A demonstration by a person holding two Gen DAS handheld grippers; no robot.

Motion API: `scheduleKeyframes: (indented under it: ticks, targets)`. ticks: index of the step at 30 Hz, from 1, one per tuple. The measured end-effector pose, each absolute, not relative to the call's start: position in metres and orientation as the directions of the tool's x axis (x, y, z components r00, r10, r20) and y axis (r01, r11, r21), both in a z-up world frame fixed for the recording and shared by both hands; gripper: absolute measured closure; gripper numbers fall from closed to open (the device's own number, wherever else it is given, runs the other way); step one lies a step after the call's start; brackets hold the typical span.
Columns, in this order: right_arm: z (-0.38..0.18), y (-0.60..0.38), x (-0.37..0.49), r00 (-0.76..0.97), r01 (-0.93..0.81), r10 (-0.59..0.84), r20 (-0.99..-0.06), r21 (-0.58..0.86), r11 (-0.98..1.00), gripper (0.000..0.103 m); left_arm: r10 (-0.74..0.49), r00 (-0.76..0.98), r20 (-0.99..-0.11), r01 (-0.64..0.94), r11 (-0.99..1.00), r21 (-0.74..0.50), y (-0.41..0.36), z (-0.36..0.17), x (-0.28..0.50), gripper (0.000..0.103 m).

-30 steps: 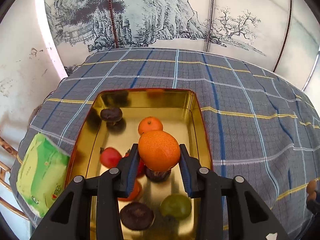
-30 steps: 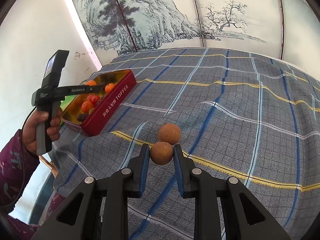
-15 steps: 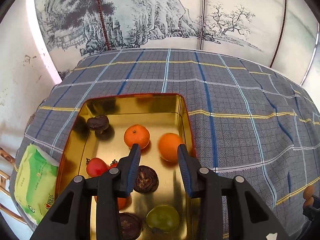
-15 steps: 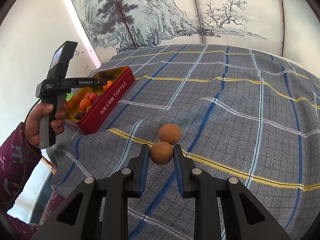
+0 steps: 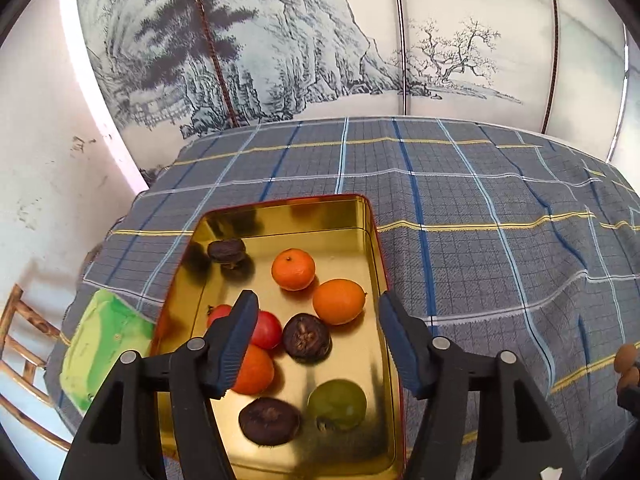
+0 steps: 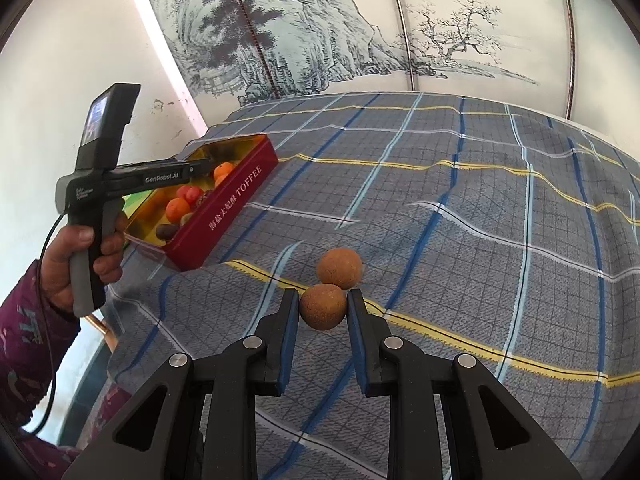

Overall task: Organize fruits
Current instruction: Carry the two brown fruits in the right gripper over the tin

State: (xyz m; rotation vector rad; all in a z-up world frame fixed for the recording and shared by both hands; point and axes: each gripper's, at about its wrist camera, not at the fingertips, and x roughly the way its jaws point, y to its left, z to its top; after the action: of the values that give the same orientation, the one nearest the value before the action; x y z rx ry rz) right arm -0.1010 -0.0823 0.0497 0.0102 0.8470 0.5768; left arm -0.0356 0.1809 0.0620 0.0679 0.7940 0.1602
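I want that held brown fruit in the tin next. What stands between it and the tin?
Nothing on the cloth: bare tablecloth runs from the brown fruit in the right claw to the tin. The open left claw hovers over the tin.

Behind the desk (image 5: 480, 184), a folding screen (image 5: 304, 52) painted with ink-wash cliffs, pines and a bare tree, split by thin dark and pale vertical seams. At left of frame, a plain white wall (image 5: 44, 152), scuffed and marked, bright under daylight. Over the desk, a grey plaid cloth (image 6: 460, 208) with blue, white and yellow lines, wrinkled and hanging over the near edge. Lower left, part of a bamboo chair (image 5: 20, 344) beside the desk.
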Motion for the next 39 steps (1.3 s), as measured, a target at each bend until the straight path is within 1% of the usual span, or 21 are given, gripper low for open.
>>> scheduleKeyframes:
  ticks: [5,8,10,14,24,34,37,38,39]
  targets:
    - [0.058,-0.071,-0.105,0.517,-0.507,0.495,-0.698,0.217,0.834,0.078,0.182,0.709,-0.682,-0.124,0.983,0.133,0.178,0.070,-0.052,0.038]
    - [0.064,-0.062,-0.107,0.516,-0.528,0.502,-0.694,0.205,0.824,0.078,0.188,0.718,-0.670,-0.130,0.982,0.136,0.178,0.075,-0.063,0.033]
    - [0.068,-0.055,-0.109,0.514,-0.541,0.508,-0.691,0.199,0.817,0.078,0.196,0.725,-0.661,-0.132,0.981,0.145,0.178,0.078,-0.069,0.033]
    - [0.075,-0.040,-0.110,0.507,-0.569,0.527,-0.682,0.194,0.799,0.078,0.212,0.733,-0.646,-0.143,0.977,0.159,0.181,0.080,-0.082,0.026]
    - [0.090,0.010,-0.111,0.477,-0.654,0.576,-0.664,0.170,0.737,0.078,0.233,0.718,-0.656,-0.184,0.972,0.143,0.200,0.074,-0.099,0.024]
    - [0.088,0.059,-0.096,0.416,-0.694,0.625,-0.660,0.215,0.688,0.078,0.247,0.702,-0.668,-0.228,0.967,0.118,0.224,0.063,-0.111,0.021]
    - [0.086,0.077,-0.089,0.398,-0.706,0.633,-0.664,0.219,0.674,0.078,0.238,0.710,-0.663,-0.238,0.967,0.092,0.235,0.061,-0.118,0.017]
    - [0.085,0.084,-0.088,0.394,-0.710,0.633,-0.667,0.217,0.670,0.078,0.241,0.717,-0.654,-0.241,0.966,0.092,0.238,0.060,-0.122,0.014]
    - [0.084,0.090,-0.086,0.389,-0.715,0.634,-0.669,0.215,0.665,0.078,0.249,0.723,-0.644,-0.243,0.965,0.099,0.239,0.059,-0.125,0.013]
